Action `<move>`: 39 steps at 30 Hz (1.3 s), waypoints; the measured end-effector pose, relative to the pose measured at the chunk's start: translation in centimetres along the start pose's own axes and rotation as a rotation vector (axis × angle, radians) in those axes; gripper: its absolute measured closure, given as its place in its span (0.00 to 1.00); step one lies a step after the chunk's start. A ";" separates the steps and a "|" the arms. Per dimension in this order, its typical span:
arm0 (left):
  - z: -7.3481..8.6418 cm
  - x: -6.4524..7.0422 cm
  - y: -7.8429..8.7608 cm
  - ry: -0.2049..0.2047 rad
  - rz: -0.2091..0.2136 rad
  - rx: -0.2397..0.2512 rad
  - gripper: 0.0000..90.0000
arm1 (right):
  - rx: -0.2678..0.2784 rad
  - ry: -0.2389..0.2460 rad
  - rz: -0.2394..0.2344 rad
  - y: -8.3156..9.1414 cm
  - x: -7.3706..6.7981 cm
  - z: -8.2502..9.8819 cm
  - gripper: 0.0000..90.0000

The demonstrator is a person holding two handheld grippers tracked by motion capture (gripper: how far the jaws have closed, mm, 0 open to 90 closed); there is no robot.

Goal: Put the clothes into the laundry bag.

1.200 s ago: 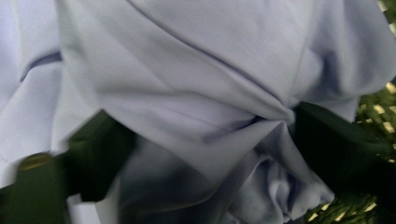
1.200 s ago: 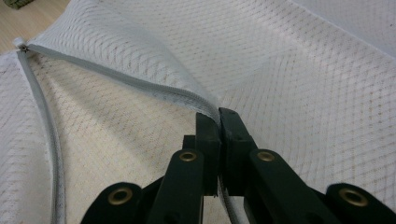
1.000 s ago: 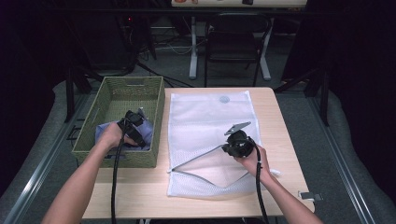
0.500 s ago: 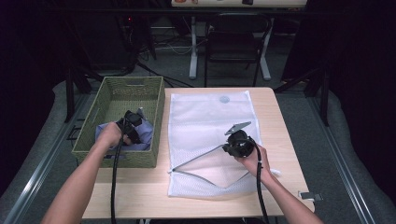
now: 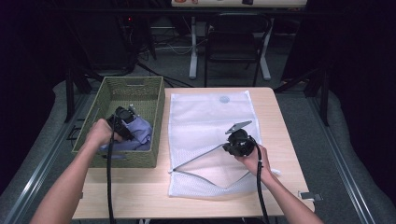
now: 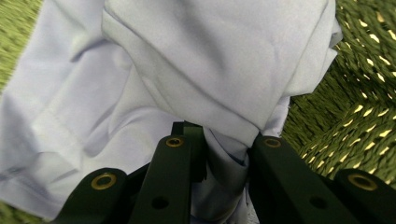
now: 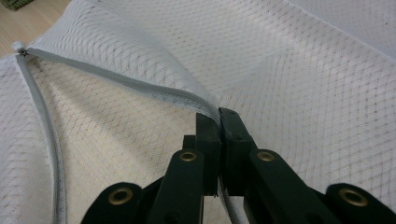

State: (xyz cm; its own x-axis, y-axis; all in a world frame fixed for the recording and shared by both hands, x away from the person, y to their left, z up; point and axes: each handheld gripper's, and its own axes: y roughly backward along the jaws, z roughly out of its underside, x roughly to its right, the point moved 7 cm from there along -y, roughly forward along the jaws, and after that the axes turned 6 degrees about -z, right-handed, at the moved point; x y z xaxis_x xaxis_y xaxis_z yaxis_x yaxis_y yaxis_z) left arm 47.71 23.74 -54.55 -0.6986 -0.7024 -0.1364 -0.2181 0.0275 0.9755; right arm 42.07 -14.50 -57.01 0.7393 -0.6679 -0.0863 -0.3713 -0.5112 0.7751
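Left of centre in the high view, a green woven basket [image 5: 140, 93] sits on the wooden table [image 5: 280, 116], and a pale lavender cloth [image 5: 140, 133] lies bunched in its near half. Beside it, across the middle of that view, a white mesh laundry bag [image 5: 210, 116] lies flat on the table, its grey zipper [image 5: 196, 158] undone along the near end so that the mouth gapes in a wedge; the pictures show nothing inside the bag. At the basket's lower left, the left gripper [image 5: 125, 122] reaches in from the person's left hand [image 5: 99, 133]; its jaws have just been closing, and in the left gripper view they pinch a gathered fold of the lavender cloth [image 6: 196, 79] between them, with the rest of the fabric spreading upward and to the left and the basket's weave [image 6: 364, 93] showing at the right edge. Right of centre in the high view, the right gripper [image 5: 236, 142], held in the right hand [image 5: 252, 158], sits over the bag's opening. Its jaws are pressed together on the upper edge of the mouth, and the right gripper view shows the zipper hem [image 7: 140, 84] running from the upper left straight into the clamped tips, lifting that mesh layer off the lower one.
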 end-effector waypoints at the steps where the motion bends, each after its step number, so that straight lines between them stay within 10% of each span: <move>1: 0.1 -0.1 0.3 0.010 0.000 0.008 0.91 | -0.001 -0.002 0.000 0.0 0.0 0.0 0.97; 39: -0.4 -3.2 11.5 0.025 -0.132 0.141 0.92 | 0.004 0.004 0.004 0.3 0.0 0.0 0.97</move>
State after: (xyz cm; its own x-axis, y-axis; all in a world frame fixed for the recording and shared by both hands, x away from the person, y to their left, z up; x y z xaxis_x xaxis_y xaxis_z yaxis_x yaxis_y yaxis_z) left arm 47.70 26.04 -42.83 -0.6410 -0.7236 -0.2560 -0.4014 0.0317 0.9153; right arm 41.97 -14.64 -56.74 0.7402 -0.6676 -0.0805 -0.3767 -0.5109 0.7727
